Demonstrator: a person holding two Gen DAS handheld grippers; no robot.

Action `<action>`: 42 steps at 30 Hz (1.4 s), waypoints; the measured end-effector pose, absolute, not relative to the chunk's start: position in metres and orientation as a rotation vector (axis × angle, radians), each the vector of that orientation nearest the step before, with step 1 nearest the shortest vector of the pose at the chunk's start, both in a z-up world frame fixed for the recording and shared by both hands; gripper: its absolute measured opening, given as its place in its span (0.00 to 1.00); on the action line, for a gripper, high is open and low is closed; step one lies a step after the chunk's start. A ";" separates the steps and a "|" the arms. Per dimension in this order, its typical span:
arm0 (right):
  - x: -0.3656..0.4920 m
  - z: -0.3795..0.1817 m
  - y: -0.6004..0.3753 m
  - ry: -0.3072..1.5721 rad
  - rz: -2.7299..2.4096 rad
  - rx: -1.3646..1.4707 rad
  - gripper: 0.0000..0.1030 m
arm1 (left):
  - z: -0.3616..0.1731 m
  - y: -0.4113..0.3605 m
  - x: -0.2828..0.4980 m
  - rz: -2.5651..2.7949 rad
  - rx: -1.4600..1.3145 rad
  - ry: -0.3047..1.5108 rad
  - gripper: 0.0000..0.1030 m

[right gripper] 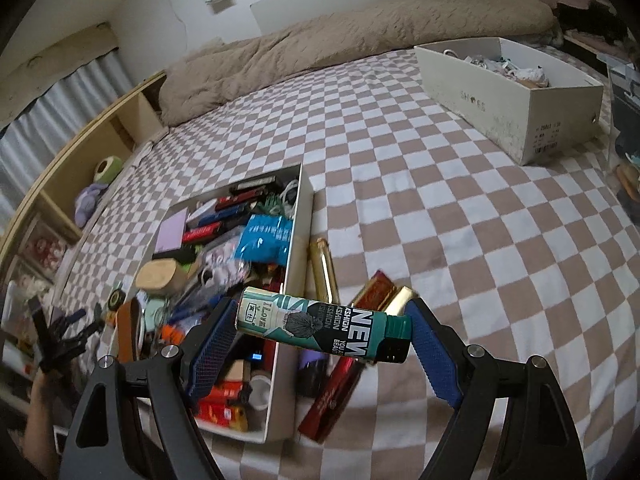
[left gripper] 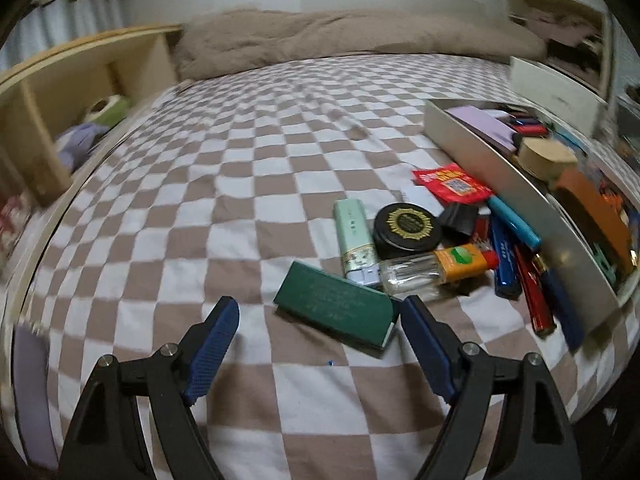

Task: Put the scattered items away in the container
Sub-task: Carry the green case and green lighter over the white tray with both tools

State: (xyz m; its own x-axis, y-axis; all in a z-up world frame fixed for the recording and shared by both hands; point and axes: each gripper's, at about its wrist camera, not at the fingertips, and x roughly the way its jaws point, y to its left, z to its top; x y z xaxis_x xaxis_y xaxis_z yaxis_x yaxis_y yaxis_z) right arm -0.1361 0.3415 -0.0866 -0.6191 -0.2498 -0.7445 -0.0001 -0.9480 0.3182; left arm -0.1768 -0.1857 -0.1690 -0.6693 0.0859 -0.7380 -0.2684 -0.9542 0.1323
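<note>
Right wrist view: right gripper (right gripper: 320, 328) is clamping the teal tube (right gripper: 324, 330) end to end above the container (right gripper: 298, 240).
Light, smooth and rigid-looking, it is probably safer gripped across its middle; left gripper (left gripper: 318, 320) is hovering wide open, empty.

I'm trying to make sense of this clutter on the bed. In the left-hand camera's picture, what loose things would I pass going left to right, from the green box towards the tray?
Green box → pale green tube → black round tin → small bottle with the orange label → blue pen → red pen → the container's wall.
</note>
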 end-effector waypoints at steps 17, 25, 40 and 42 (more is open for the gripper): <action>-0.107 -0.095 0.329 -0.547 -2.614 1.318 0.82 | -0.179 -0.190 -0.198 2.481 -1.211 0.308 0.70; -0.101 -0.082 0.309 -0.491 -2.613 1.256 0.82 | -0.160 -0.182 -0.180 2.599 -1.186 0.200 0.70; -0.089 -0.075 0.271 -0.376 -2.523 1.204 0.82 | -0.081 -0.090 -0.132 2.503 -0.934 0.141 0.70; -0.087 -0.074 0.268 -0.358 -2.516 1.198 0.82 | -0.076 -0.078 -0.131 2.487 -0.933 0.106 0.70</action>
State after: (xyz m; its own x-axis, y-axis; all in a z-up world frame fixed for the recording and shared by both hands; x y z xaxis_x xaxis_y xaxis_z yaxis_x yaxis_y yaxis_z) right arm -0.0872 0.2682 -0.0737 -0.5918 -0.3977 -0.7011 0.1861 -0.9137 0.3612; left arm -0.1307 -0.0783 -0.0761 -0.6535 0.4080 -0.6376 -0.4609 -0.8826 -0.0925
